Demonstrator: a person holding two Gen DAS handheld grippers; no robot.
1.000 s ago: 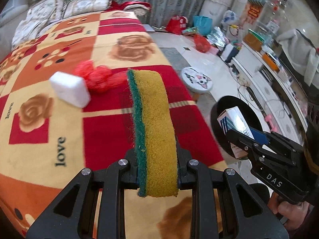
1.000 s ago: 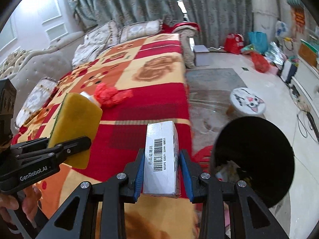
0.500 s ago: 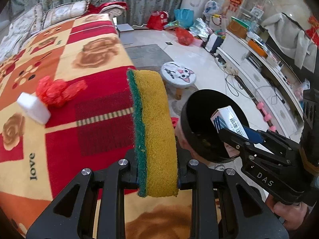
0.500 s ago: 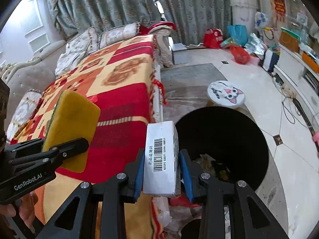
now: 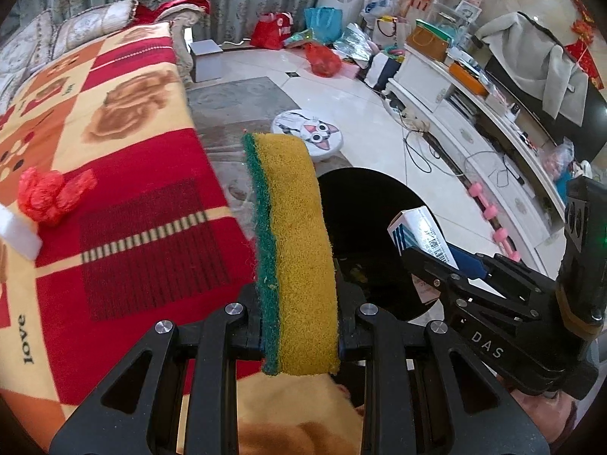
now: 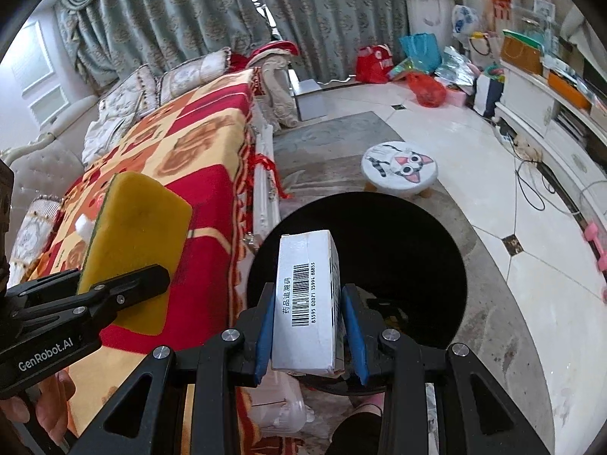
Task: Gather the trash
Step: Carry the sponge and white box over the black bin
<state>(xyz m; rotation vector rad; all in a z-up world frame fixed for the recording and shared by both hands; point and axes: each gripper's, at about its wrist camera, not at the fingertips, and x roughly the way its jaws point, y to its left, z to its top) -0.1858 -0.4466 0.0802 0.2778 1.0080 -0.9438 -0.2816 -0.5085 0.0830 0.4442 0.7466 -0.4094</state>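
Sponge (image 5: 296,235) clamped in left hand-held gripper (image 5: 299,326), box (image 6: 307,303) in right (image 6: 309,330).

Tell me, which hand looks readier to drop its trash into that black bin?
The right. Its gripper holds the white box directly above the black bin opening, while the left gripper holds the sponge nearer the bed edge.

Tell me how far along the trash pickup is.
Done: some scraps already lie in the black bin. In hand: left gripper clamps the sponge, right gripper clamps the white box over the bin. Left: red mesh wad and white block on the blanket.
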